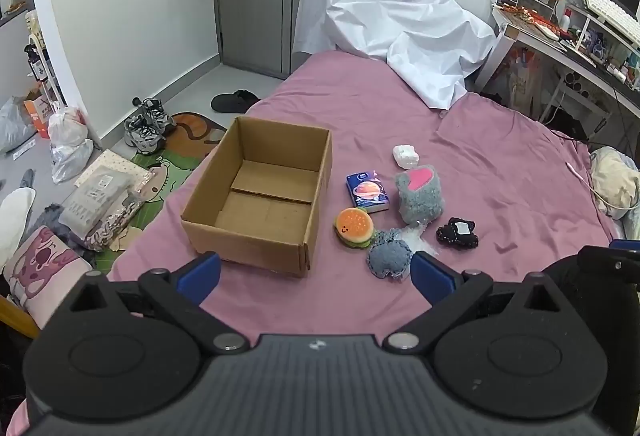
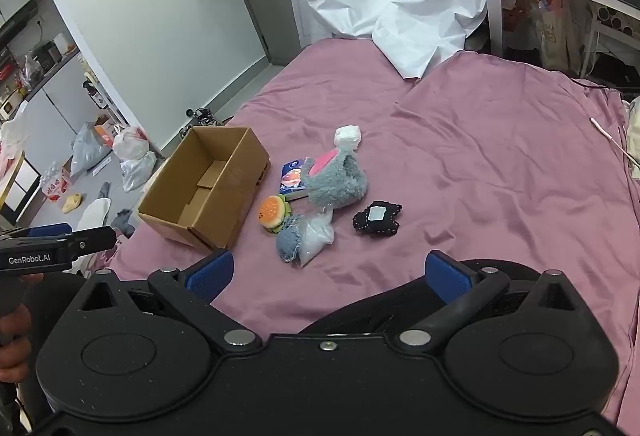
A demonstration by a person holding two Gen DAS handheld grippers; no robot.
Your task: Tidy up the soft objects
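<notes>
An open, empty cardboard box (image 1: 260, 195) (image 2: 208, 187) sits on the pink bedsheet. To its right lie a burger plush (image 1: 354, 227) (image 2: 273, 212), a blue tissue pack (image 1: 367, 191) (image 2: 294, 175), a grey plush with a pink heart (image 1: 420, 195) (image 2: 336, 179), a white soft lump (image 1: 405, 155) (image 2: 347, 135), a blue-grey knitted piece (image 1: 390, 256) (image 2: 289, 240) with a clear plastic bag (image 2: 316, 236), and a black soft piece (image 1: 458, 232) (image 2: 377, 218). My left gripper (image 1: 316, 272) is open and empty, near the box. My right gripper (image 2: 328, 272) is open and empty, short of the pile.
A white sheet (image 1: 392, 23) covers something at the bed's far end. A cluttered desk (image 1: 580, 35) stands at the right. Shoes (image 1: 146, 123), bags and cushions lie on the floor left of the bed. A cable (image 2: 612, 139) lies on the bed's right side.
</notes>
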